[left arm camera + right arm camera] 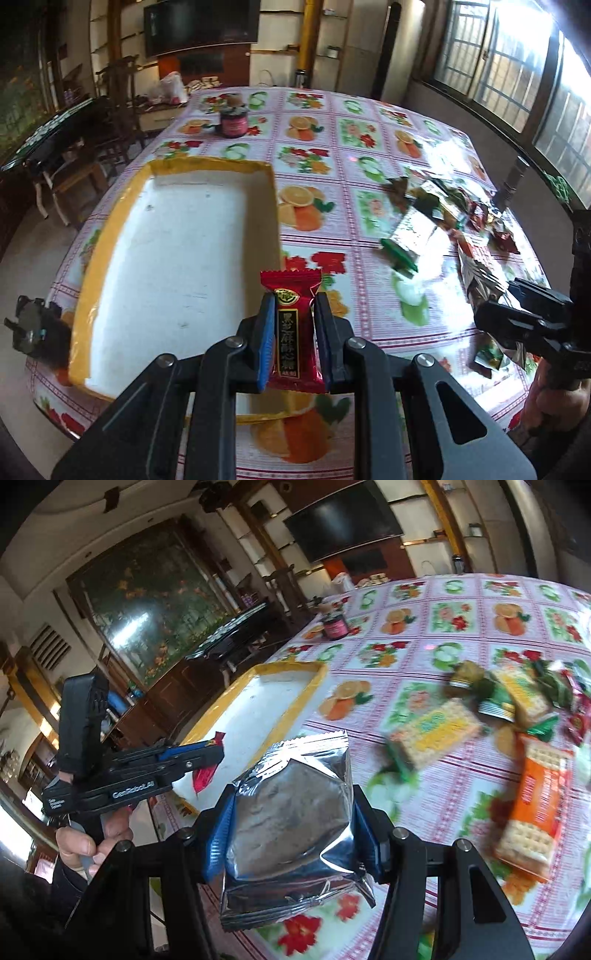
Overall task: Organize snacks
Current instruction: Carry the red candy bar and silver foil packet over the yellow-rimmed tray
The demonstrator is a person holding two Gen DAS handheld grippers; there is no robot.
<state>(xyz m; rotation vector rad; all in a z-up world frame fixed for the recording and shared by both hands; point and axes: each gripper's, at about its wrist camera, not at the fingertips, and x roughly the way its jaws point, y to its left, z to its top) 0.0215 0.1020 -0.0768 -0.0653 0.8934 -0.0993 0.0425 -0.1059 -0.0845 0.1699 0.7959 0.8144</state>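
Observation:
My left gripper (pixel 293 306) is shut on a red candy packet (pixel 293 328) and holds it above the near right corner of the white tray with the yellow rim (pixel 114 229). My right gripper (pixel 291 805) is shut on a silver foil snack packet (pixel 291 827), held above the table to the right of the tray (pixel 288 705). The left gripper (pixel 218 755) with the red candy (pixel 203 777) shows at the left of the right wrist view. The right gripper (pixel 491 314) shows at the right of the left wrist view. A pile of loose snacks (pixel 443 218) lies on the table's right side.
A floral tablecloth (pixel 332 155) covers the table. A dark jar (pixel 233 123) stands at the far end. Cracker packs (pixel 436 731) and an orange cracker pack (pixel 535 805) lie right of my right gripper. Chairs and a cabinet stand left of the table.

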